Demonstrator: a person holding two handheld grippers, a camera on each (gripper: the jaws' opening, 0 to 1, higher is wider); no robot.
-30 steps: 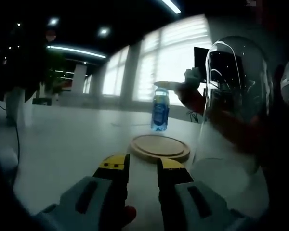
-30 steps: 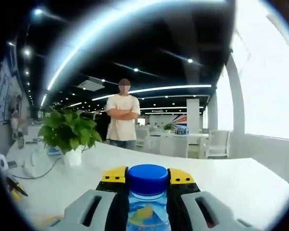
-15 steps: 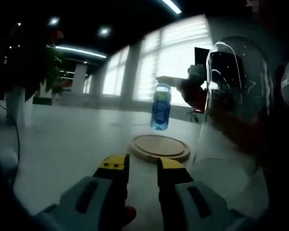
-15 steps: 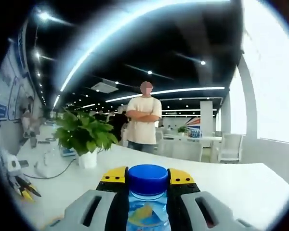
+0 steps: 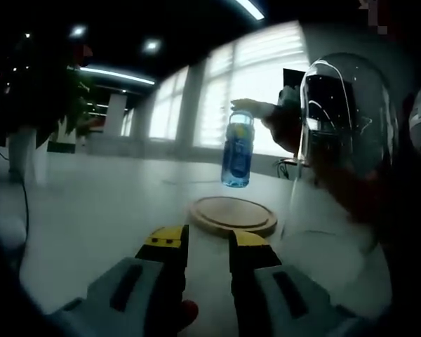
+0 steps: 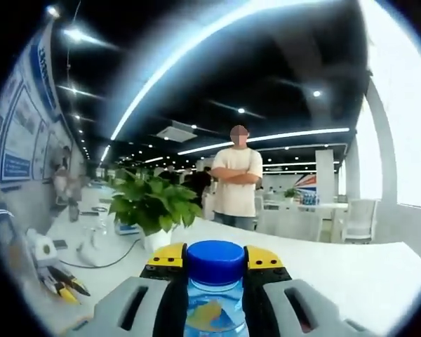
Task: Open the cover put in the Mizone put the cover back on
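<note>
- While the right gripper looks out over a white table, we see its yellow-tipped jaws clenched on the neck of a bottle, just under the blue cap.
- In the left gripper view the same bottle hangs in the air above a round wooden board, not touching it; the right gripper grips it at the top, reaching in from the right.
- A clear glass dome stands just right of the board on the table.
- The left gripper sits low over the table, near the board. Its jaws stand a little apart with nothing between them; we call it released.
- Beyond the cap in the right gripper view: a potted plant on the table, a person standing behind it with arms folded, tools with yellow handles at the left edge.
</note>
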